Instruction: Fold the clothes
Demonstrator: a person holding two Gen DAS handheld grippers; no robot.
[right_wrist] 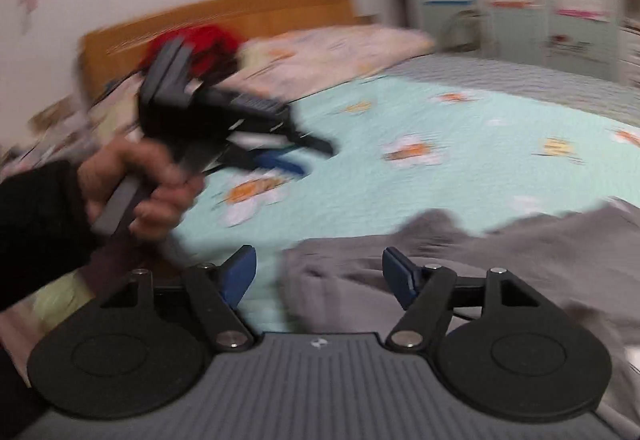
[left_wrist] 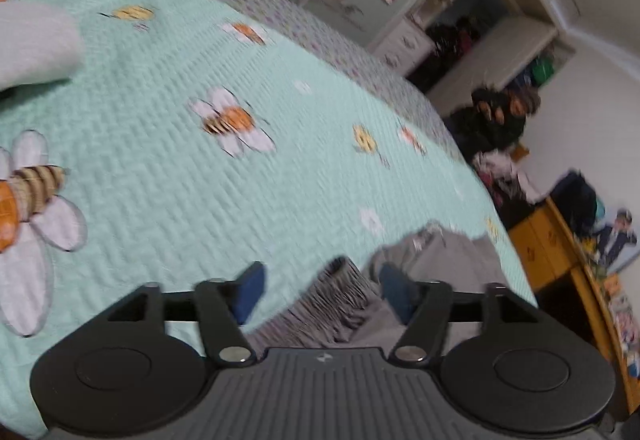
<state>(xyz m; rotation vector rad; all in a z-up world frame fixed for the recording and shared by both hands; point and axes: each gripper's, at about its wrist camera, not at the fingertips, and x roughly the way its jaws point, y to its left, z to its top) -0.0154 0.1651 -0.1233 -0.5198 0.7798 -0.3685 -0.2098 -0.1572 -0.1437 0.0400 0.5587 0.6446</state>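
Our left gripper has its blue pads spread wide with nothing pinched; the ribbed hem of the grey garment lies below the gap, untouched by either pad as far as we can tell. Our right gripper is likewise spread apart, with a rumpled edge of the same grey garment showing beneath and past its fingers and nothing clamped.

Taking the garment as our landmark: it lies on the mint bedspread at the near edge of the bed, directly under both tools. Beyond it the bedspread runs clear towards the pillow and wooden headboard. In the right wrist view our left hand carries its tool above the bedspread, off to the left of the garment and apart from it.

What could go wrong: both views are smeared, so we judge the tools are moving quickly. Closing now might catch only a single layer or the quilt beneath, dragging the bedspread along. The bunched edge could also skew any fold.

As for direction, the garment looks crumpled, its ribbed hem towards the left tool and its bulk spreading rightward along the bed's edge. Its true long axis we cannot tell.
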